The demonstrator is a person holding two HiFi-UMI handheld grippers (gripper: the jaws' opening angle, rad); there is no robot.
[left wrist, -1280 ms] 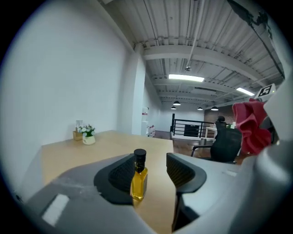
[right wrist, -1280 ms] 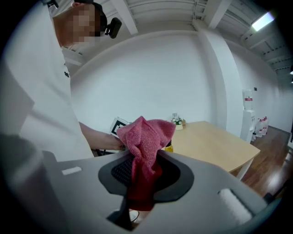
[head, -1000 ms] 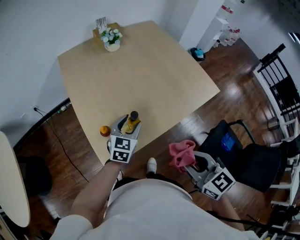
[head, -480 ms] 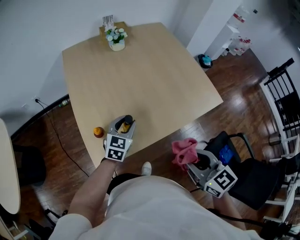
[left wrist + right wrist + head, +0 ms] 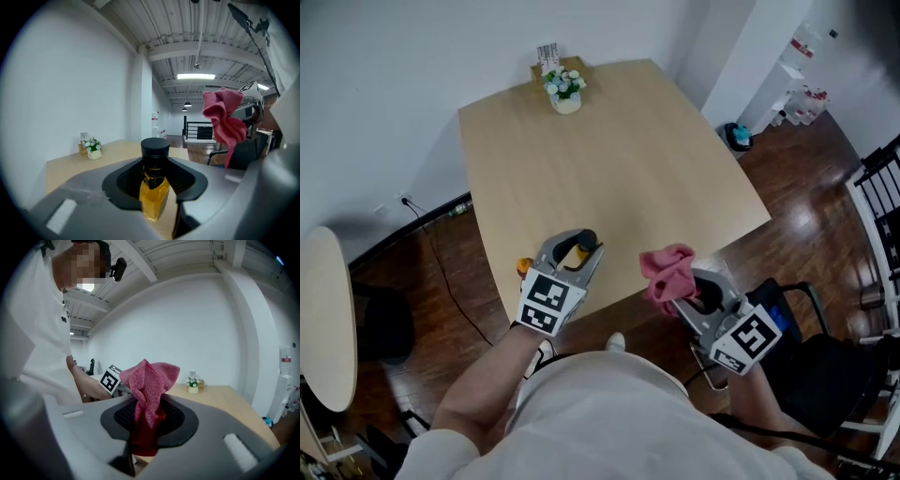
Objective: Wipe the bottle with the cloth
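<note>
A small bottle (image 5: 581, 247) of amber liquid with a black cap stands between the jaws of my left gripper (image 5: 574, 248) near the table's front edge. In the left gripper view the bottle (image 5: 153, 190) fills the gap and the pads touch its sides while the jaws are closing. My right gripper (image 5: 682, 289) is shut on a pink cloth (image 5: 667, 269), held just off the table's front edge to the right of the bottle. The cloth (image 5: 149, 391) sticks up bunched from the jaws. The bottle's base is hidden.
An orange ball (image 5: 523, 267) lies left of the left gripper. A flower pot (image 5: 565, 92) and a small card holder stand at the far edge of the wooden table (image 5: 609, 159). A black chair (image 5: 802, 323) is at the right, a round table (image 5: 323, 309) at the left.
The left gripper's jaws have closed in round the bottle. The right gripper with the cloth has come up and nearer to the table's edge and the bottle.
</note>
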